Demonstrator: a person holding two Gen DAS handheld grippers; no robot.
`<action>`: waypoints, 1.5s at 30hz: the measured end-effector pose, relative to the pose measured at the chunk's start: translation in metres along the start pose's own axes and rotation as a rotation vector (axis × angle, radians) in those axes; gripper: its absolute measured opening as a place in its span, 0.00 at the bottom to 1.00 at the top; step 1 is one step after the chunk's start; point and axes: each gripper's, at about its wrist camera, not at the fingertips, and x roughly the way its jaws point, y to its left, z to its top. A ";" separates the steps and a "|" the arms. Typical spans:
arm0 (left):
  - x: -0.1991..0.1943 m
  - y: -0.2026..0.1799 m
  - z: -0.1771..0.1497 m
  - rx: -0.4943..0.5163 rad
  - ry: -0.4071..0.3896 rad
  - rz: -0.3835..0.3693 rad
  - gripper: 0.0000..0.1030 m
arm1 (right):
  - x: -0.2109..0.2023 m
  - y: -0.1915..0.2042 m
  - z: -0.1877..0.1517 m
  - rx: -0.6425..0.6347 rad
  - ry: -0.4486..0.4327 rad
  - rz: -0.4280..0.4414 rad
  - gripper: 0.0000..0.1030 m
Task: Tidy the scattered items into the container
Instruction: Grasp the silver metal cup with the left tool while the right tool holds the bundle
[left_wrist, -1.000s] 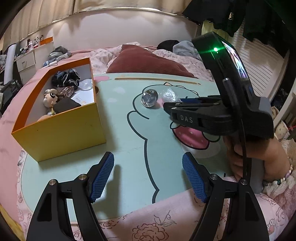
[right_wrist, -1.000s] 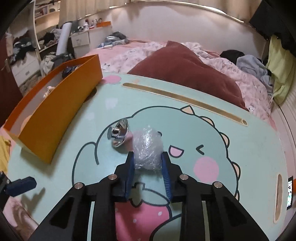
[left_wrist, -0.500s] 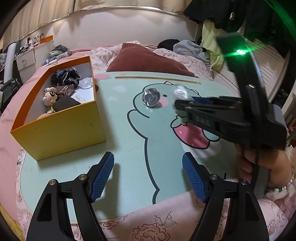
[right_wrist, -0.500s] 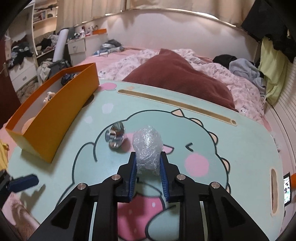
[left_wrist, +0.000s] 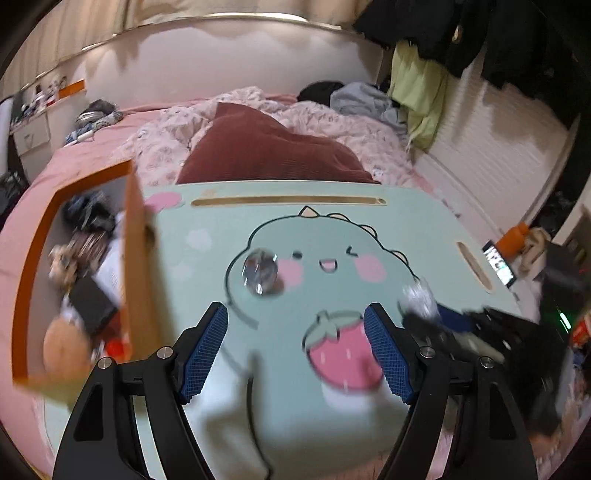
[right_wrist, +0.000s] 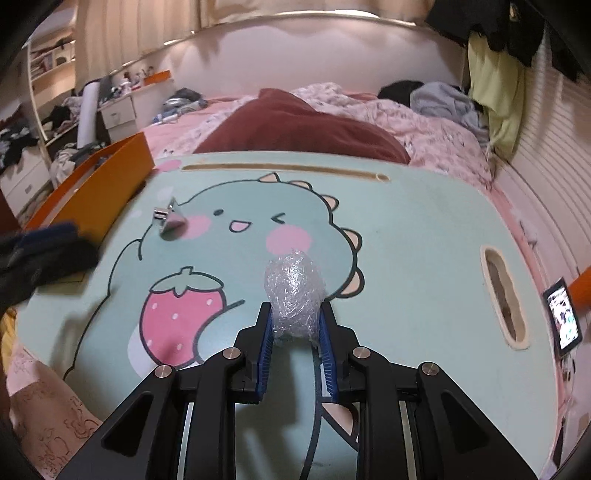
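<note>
Crumpled clear plastic wrap, balled into a lump, sits clamped between the blue pads of the right gripper; the jaws stand narrow, pressing the ball from both sides, and most of the lump sticks out past the fingertips, above the mint-green lap table with its cartoon dinosaur and strawberry print. In the left wrist view the same ball shows as a blurred whitish patch at the front of the dark, smeared right gripper, just to the right of the left gripper's right pad. A shiny metal knob with a flared disc lies on the table on the dinosaur's cheek, well apart from the wrapped ball and near the orange box. From the left wrist the knob lies ahead of the left gripper, beyond its fingertips and slightly left of centre, not between the pads. That gripper's jaws stand wide with nothing between them, only the strawberry print of the table showing in the gap. The orange box stands open at the table's left edge, blurred, with a jumble of things inside, among them a dark flat item and a round tan object. Behind the table lie a dark red pillow and a pink floral quilt.
</note>
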 end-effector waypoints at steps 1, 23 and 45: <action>0.008 -0.001 0.006 -0.002 0.008 0.014 0.74 | 0.000 0.000 -0.001 -0.001 -0.001 0.001 0.22; 0.074 0.010 0.007 -0.022 0.067 0.159 0.74 | -0.001 0.006 -0.004 -0.023 -0.003 0.001 0.22; 0.075 0.010 0.011 -0.023 0.076 0.164 0.75 | -0.001 0.006 -0.004 -0.025 -0.003 0.000 0.23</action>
